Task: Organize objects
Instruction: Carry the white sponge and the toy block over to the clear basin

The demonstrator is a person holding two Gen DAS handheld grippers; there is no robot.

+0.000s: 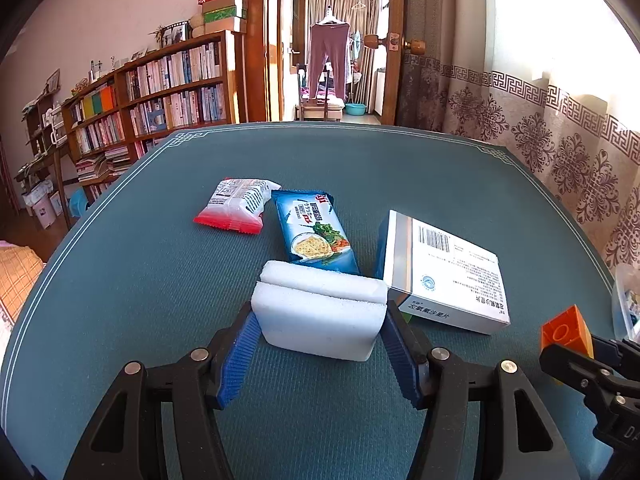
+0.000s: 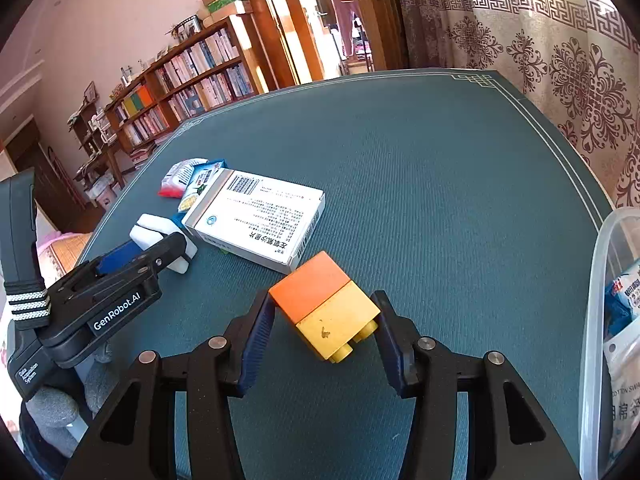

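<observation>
My left gripper (image 1: 320, 316) is shut on a white foam sponge (image 1: 320, 320), its blue pads pressed on the sponge's two sides low over the teal table mat (image 1: 140, 280). From the right wrist view the left gripper (image 2: 160, 248) sits at the left with the sponge (image 2: 148, 226) in it. My right gripper (image 2: 324, 312) is shut on a toy brick (image 2: 328, 304), orange at the far end and yellow at the near end, tilted. The brick (image 1: 566, 328) also shows at the right edge of the left wrist view. A white medicine box (image 1: 448, 276) lies between the two grippers.
A blue cracker packet (image 1: 316, 232) and a red-and-white snack packet (image 1: 236, 208) lie beyond the sponge. A clear plastic bin (image 2: 600, 280) holding packets stands at the table's right edge. Curtains hang behind the table, with a bookshelf to the left.
</observation>
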